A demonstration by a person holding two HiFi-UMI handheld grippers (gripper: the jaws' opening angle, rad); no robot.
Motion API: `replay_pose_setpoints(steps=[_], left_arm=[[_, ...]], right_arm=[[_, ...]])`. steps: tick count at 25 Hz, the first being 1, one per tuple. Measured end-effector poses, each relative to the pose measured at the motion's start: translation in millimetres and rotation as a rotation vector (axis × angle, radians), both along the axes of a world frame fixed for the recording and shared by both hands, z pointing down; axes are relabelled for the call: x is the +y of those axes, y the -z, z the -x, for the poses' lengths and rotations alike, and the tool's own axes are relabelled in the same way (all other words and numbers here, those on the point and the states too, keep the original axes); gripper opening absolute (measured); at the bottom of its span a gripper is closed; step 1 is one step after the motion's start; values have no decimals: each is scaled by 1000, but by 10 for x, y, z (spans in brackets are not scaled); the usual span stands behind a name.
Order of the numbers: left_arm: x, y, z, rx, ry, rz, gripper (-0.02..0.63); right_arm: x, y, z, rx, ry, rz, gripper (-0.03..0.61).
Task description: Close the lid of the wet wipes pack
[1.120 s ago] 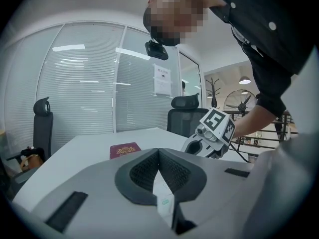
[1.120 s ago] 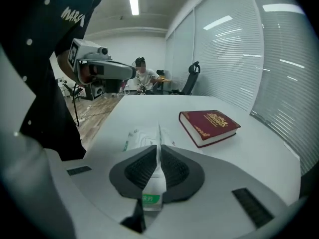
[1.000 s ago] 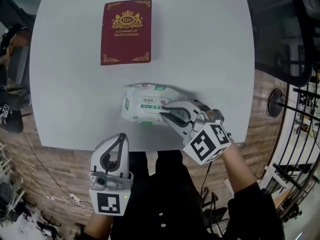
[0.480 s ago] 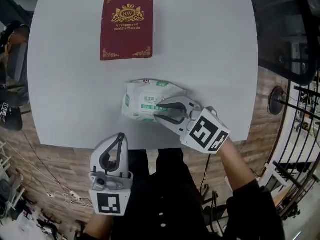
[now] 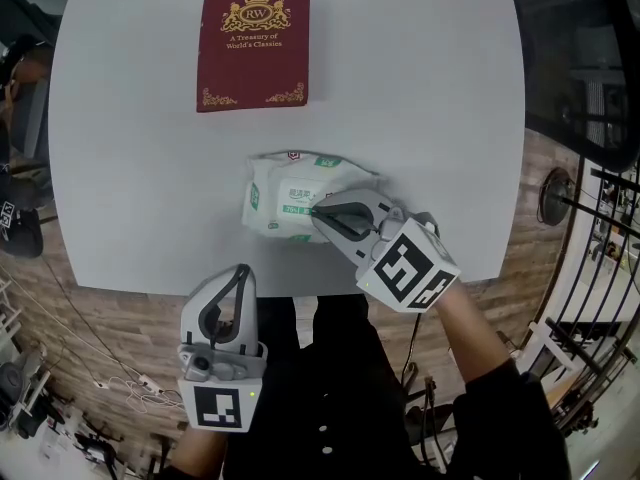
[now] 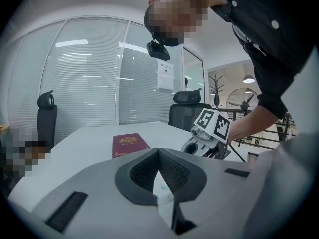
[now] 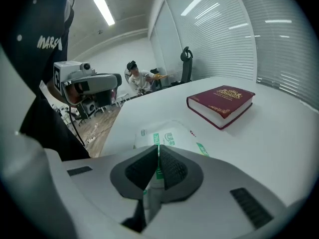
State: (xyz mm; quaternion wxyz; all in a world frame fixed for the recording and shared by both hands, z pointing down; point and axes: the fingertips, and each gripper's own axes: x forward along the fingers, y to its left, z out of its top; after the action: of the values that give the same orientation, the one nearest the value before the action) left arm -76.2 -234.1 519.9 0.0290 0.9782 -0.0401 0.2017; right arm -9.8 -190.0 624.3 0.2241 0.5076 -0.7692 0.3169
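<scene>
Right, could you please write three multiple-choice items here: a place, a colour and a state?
1. The wet wipes pack lies A) between book and person B) on the book C) held in the air.
2. The book's cover is A) blue B) green C) dark red.
3. The left tool's jaws are A) wide apart B) together, empty C) on the pack.
A: head view shows it on the table, nearer than the book. C: red with gold print. B: the pads meet in its own view.

book (image 5: pixel 255 40): "RW", "A Treasury of World's Classics" | dark garment (image 7: pixel 50 43): "MARC"
</scene>
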Motion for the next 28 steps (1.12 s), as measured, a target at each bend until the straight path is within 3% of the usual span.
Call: replay_pose_setpoints(steps=[9,19,25,28], left_arm=[[-8,-49,31,-1,4,8,15],[-54,-54,53,-4,9,7,15],[-131,185,-44,33,11,-21,15],[-198,361,-97,57,14,-39,15]], right_arm=[[-5,-66,40,182,53,8,29],[-5,-97,58,212,61,17,29],[0,149,-113,85,-95,-29,29],[-11,477,-299,121,-159,-100,29]])
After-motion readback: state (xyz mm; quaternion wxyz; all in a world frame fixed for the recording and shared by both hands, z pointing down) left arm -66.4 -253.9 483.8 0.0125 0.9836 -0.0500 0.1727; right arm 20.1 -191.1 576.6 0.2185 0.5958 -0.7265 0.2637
